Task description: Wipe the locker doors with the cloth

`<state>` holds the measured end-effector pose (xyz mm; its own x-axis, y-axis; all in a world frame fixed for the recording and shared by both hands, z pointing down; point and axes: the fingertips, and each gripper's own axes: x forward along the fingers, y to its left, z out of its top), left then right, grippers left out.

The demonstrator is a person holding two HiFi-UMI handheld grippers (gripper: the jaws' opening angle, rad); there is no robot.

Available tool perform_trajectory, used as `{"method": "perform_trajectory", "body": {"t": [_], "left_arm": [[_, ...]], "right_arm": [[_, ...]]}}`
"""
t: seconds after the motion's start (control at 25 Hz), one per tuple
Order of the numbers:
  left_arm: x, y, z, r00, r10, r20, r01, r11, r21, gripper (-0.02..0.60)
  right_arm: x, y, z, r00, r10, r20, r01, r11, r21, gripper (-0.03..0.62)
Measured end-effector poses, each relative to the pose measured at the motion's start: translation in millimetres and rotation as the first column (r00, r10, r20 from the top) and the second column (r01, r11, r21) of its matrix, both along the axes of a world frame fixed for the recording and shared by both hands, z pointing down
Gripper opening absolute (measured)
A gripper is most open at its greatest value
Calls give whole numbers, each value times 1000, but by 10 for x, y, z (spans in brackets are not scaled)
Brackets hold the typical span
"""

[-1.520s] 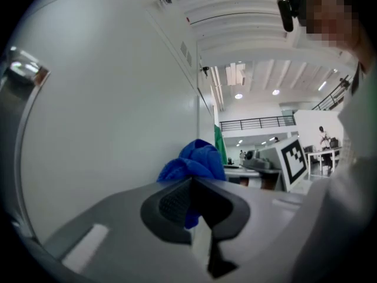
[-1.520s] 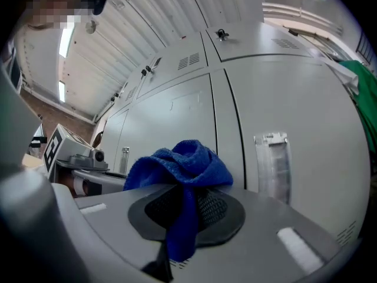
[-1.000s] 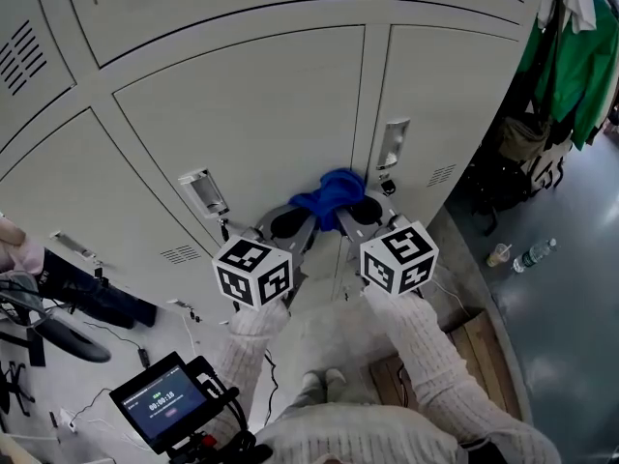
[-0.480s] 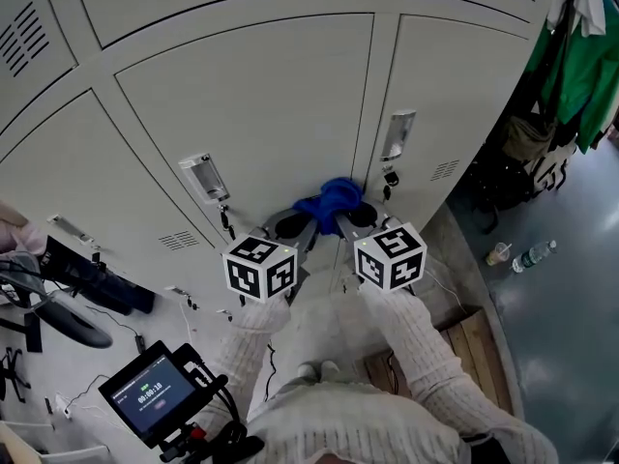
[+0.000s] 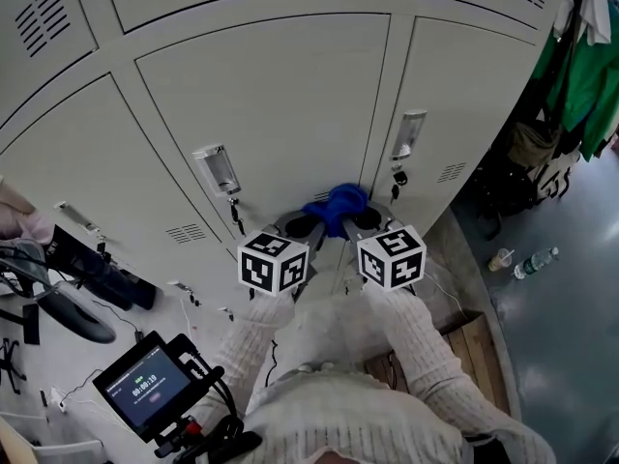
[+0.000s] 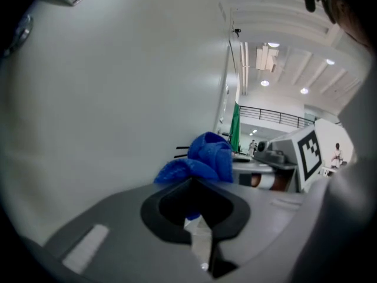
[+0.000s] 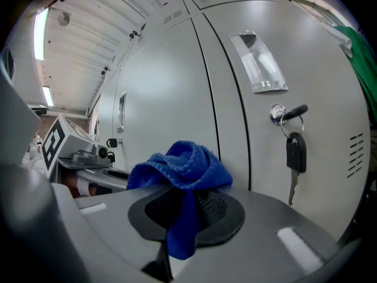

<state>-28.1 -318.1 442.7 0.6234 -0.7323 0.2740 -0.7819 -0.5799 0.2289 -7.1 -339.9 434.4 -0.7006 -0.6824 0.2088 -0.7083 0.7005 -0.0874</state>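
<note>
A bunched blue cloth [image 5: 336, 204] presses against the grey locker doors [image 5: 280, 104], low on the seam between the middle door and the right door [image 5: 464, 95]. My left gripper [image 5: 304, 226] and right gripper [image 5: 364, 218] meet at it from either side. In the right gripper view the cloth [image 7: 184, 163] hangs down between the shut jaws of the right gripper [image 7: 187, 208]. In the left gripper view the cloth [image 6: 200, 160] bulges past the left gripper [image 6: 197, 208], whose jaws are shut with a bit of blue between them.
A latch handle [image 5: 410, 134] with a key [image 7: 294, 146] hanging from its lock sits just above right of the cloth; another latch [image 5: 217, 169] is to the left. Green garments [image 5: 585, 66] hang at right. A bottle [image 5: 535, 259] and cup [image 5: 499, 257] lie on the floor.
Both grippers have slid the cloth a little down the doors, away from the right latch. The cloth looks more tightly bunched than a second ago.
</note>
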Motion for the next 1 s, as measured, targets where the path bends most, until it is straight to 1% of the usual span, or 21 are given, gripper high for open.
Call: {"method": "perform_trajectory", "body": {"t": [0.24,0.4,0.56,0.64,0.76,0.88,1.0], "left_arm": [[-44,-49,178,1000,-13,24,13,1000,-24,2],[-71,-133,221,999,-31,18,31,999,-24,2],[0,-157,175,1000,9,23,-8,999,-39,2],[14,-55,67,999,21,39,-21,1000,-23,2],[-20,111,-155,999,18,49,-20,999,28,2],[-69,292,-362,1000,18,16,-20,996,85,2],[-151,533,-552,999,37,-24,-34,991,130,2]], "right_arm": [[-31,-32,231,999,-1,-50,-1,998,-55,48],[-47,-110,295,997,5,-75,-11,996,-84,48],[23,-150,306,993,14,-114,-26,994,-104,48],[32,-55,260,993,17,-117,-29,994,-103,48],[-15,110,91,998,17,-67,-22,996,-85,48],[-72,289,-132,1000,3,7,-2,999,-46,48],[-163,532,-343,997,-39,68,39,999,10,48]]}}
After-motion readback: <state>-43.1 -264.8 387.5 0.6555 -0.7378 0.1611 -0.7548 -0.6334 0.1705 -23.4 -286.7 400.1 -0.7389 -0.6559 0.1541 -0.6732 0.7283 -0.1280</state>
